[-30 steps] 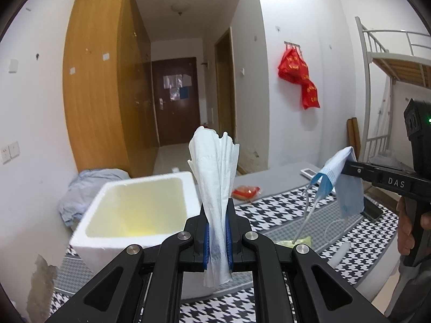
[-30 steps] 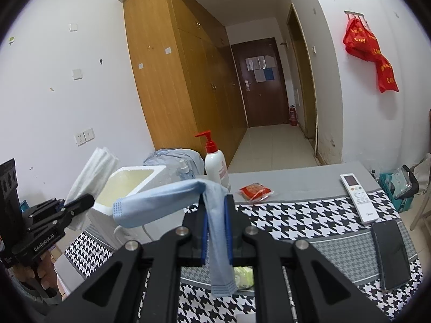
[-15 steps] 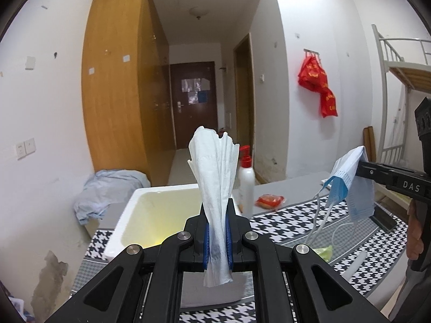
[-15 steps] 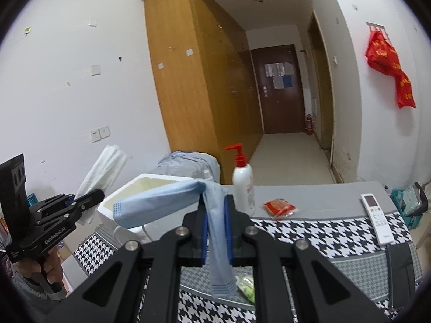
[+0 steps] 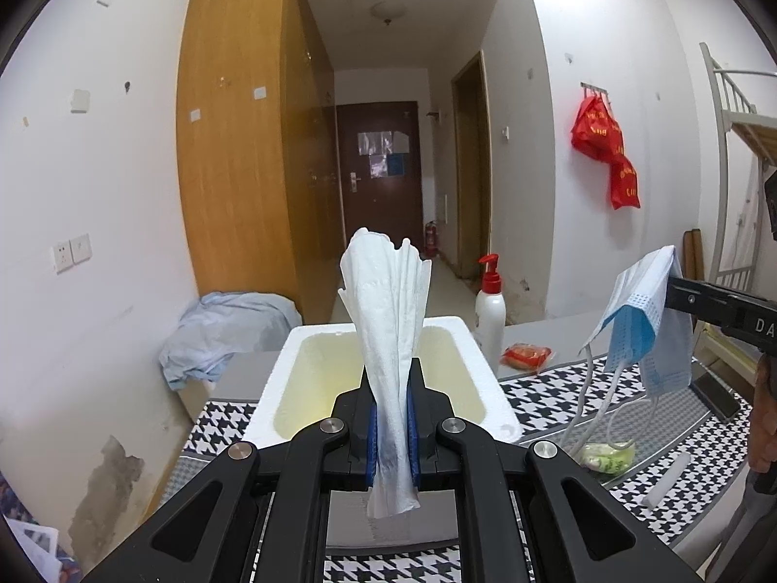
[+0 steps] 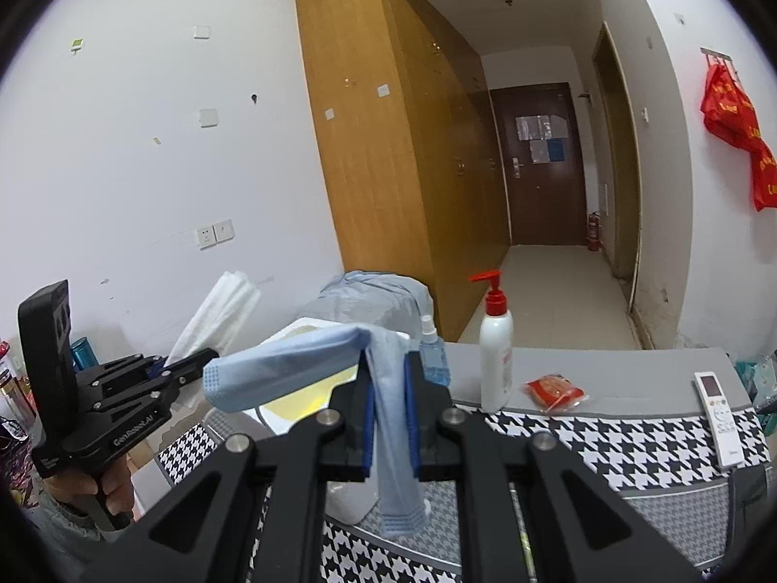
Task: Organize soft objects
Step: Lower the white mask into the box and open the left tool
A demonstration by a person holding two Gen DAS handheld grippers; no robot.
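Note:
My left gripper (image 5: 392,391) is shut on a folded white tissue (image 5: 386,301) that stands up between the pads, right in front of an open white foam box (image 5: 490,379). My right gripper (image 6: 388,386) is shut on a blue face mask (image 6: 291,364); one end sticks out to the left, the other hangs below the pads. In the left wrist view the same mask (image 5: 646,320) dangles to the right of the box, its ear loops trailing down. In the right wrist view the left gripper (image 6: 206,353) with its tissue (image 6: 218,311) is at the left, beside the box (image 6: 286,408).
A white pump bottle (image 5: 490,313), a red snack packet (image 5: 527,355) and a small blue spray bottle (image 6: 433,354) stand behind the box on the houndstooth cloth (image 6: 607,447). A remote (image 6: 721,410) lies at right, a green packet (image 5: 604,456) near front. A wardrobe and bunk bed flank the room.
Both views have swung left across the room, so the foam box now sits centred ahead of the left gripper. The mask hangs nearer the box. Both grips are unchanged.

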